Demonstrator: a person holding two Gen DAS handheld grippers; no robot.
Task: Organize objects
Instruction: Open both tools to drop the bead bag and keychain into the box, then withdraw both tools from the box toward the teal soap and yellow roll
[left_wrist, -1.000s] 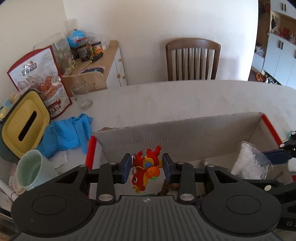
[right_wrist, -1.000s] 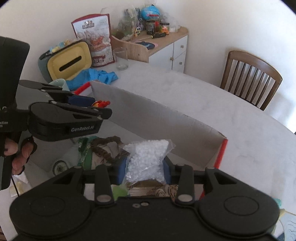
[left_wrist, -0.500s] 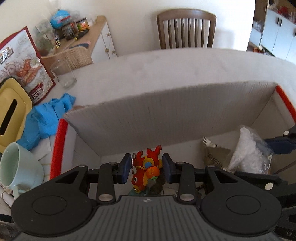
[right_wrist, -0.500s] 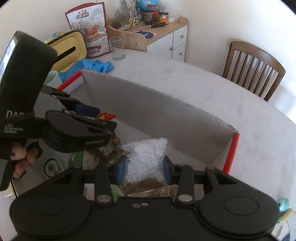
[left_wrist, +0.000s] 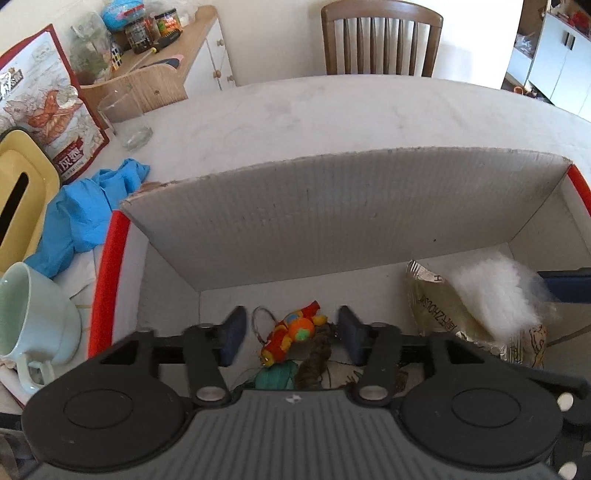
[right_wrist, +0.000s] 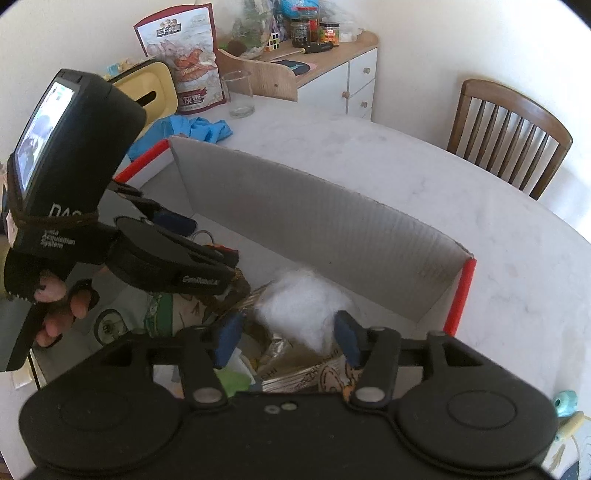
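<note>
A cardboard box (left_wrist: 332, 206) with red edges stands on the white table, also seen as the box (right_wrist: 332, 229) in the right wrist view. My left gripper (left_wrist: 291, 334) is inside it with its jaws opening; the red and orange toy keychain (left_wrist: 291, 332) lies loose between the pads, touching neither. My right gripper (right_wrist: 286, 334) is opening too, and the clear bag of white granules (right_wrist: 299, 306) drops free between its pads onto a foil packet (left_wrist: 439, 314). The same white bag (left_wrist: 495, 295) shows blurred at the right in the left wrist view.
Left of the box lie a blue cloth (left_wrist: 85, 218), a pale green mug (left_wrist: 33, 321), a yellow bin (left_wrist: 18, 192), a snack bag (left_wrist: 48, 110) and a glass (left_wrist: 125, 118). A wooden chair (left_wrist: 382, 37) stands behind the table. A hand (right_wrist: 59, 306) holds the left gripper.
Both grippers have opened. The toy keychain dropped out of the left pads and tipped over; the white bag slipped out of the right pads. The left gripper sank deeper into the box.
</note>
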